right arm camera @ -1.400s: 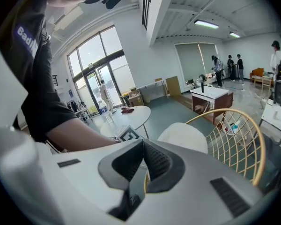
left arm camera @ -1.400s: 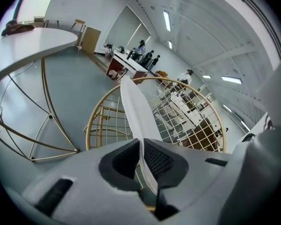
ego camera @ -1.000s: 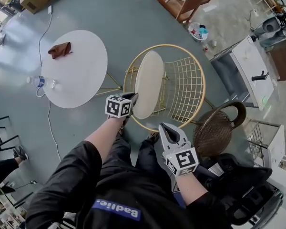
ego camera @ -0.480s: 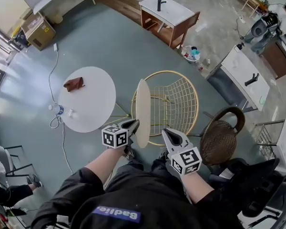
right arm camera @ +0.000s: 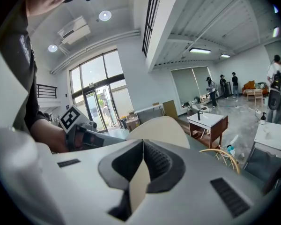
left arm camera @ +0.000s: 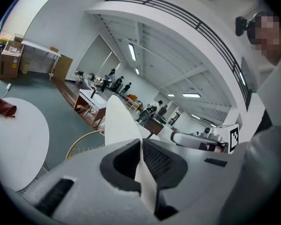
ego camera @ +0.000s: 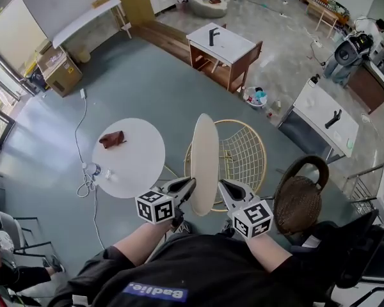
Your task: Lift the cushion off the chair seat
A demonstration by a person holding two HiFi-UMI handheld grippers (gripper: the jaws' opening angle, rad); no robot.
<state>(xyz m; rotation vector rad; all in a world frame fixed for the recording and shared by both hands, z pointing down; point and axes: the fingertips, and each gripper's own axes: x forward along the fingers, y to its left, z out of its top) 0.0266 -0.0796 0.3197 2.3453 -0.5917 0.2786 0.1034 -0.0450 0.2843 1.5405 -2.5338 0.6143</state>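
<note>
A cream oval cushion (ego camera: 205, 162) hangs on edge in the air in the head view, above the gold wire chair (ego camera: 246, 152) and clear of its seat. My left gripper (ego camera: 189, 185) is shut on the cushion's near rim from the left, and my right gripper (ego camera: 223, 187) is shut on that rim from the right. In the left gripper view the cushion (left arm camera: 119, 123) rises out of the closed jaws of the left gripper (left arm camera: 143, 170). The right gripper view shows the cushion (right arm camera: 164, 128) standing up from the right gripper (right arm camera: 139, 170), pinched by its edge.
A round white table (ego camera: 141, 165) with a brown cloth (ego camera: 112, 138) stands left of the chair. A dark wicker chair (ego camera: 297, 197) is close on the right. Farther off are a wooden desk (ego camera: 221, 47), a cardboard box (ego camera: 56, 69) and a floor cable (ego camera: 83, 117).
Both grippers have risen with the cushion, which has come up off the wire seat and now stands higher between them. The right gripper has closed in on the rim.
</note>
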